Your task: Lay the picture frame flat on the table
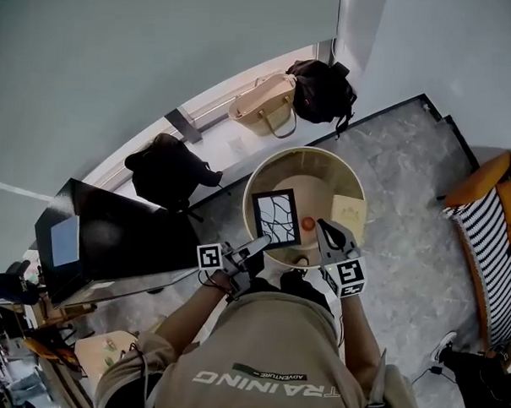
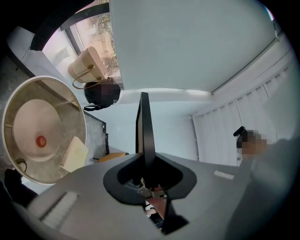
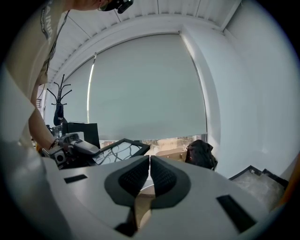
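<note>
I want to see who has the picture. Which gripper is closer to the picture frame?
Left. The left gripper is shut on the picture frame at its near edge. The right gripper is off to the frame's right, jaws together, not touching it.

Khaki shirt [image 1: 271, 339]; white lettering [image 1: 265, 378]

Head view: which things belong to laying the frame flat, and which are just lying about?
Job: black-framed picture with branching lines; round beige table; left tool, gripping the frame's edge.
Lying about: small red round object; pale yellow card; tan woven handbag; black bag beside it.
</note>
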`<state>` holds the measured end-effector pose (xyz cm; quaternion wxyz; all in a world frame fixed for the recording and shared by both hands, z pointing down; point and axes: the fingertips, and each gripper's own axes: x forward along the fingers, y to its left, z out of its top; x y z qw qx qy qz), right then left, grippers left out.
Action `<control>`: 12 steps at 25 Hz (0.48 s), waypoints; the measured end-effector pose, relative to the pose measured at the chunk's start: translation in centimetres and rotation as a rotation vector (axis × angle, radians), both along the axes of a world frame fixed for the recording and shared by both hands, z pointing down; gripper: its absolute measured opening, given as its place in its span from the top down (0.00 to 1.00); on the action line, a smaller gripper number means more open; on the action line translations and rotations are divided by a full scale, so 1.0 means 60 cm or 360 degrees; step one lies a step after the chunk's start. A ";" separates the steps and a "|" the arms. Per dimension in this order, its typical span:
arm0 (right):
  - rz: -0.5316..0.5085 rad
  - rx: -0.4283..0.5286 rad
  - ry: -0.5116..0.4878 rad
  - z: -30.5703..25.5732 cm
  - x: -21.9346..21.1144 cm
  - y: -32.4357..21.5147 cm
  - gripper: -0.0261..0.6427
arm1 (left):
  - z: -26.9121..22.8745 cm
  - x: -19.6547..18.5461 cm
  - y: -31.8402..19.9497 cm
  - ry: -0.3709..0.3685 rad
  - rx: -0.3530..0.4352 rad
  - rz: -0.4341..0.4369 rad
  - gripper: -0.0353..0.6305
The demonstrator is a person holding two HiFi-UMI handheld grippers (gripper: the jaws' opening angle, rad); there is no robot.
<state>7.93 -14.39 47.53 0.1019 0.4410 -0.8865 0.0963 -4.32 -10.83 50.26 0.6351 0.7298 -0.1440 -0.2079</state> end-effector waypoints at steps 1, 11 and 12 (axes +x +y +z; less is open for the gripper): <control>-0.0012 -0.0019 -0.0001 0.008 0.005 -0.009 0.95 | 0.004 0.005 -0.010 -0.0009 0.0000 -0.0006 0.85; -0.0023 -0.0126 -0.0006 0.098 0.005 -0.101 0.95 | 0.098 -0.025 -0.141 -0.0076 -0.0158 -0.0081 0.85; -0.0015 -0.0159 -0.0008 0.114 0.002 -0.107 0.95 | 0.114 -0.031 -0.154 -0.0093 -0.0179 -0.0072 0.85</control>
